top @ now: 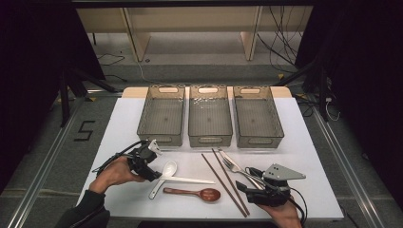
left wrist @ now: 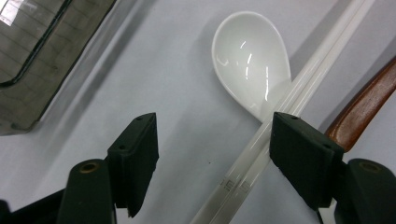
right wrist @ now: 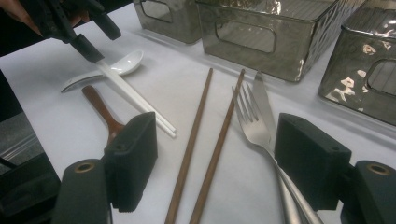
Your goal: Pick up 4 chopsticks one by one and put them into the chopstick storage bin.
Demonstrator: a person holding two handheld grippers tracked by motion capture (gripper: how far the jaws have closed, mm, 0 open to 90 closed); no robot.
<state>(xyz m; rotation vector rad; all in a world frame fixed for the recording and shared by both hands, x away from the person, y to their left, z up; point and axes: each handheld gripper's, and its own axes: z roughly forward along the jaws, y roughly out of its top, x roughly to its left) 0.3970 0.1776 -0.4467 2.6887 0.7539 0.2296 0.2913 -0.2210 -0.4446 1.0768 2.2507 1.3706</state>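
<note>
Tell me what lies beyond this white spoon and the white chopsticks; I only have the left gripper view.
Observer: Three see-through bins stand side by side at the far side of the table, all empty.
Operator: What's the brown handle at my right edge?
Observer: A wooden spoon; it lies nearer the person than the white one.
Operator: Anything else lying out?
Observer: Two brown chopsticks, a fork and a knife, all by the open right tool.
</note>
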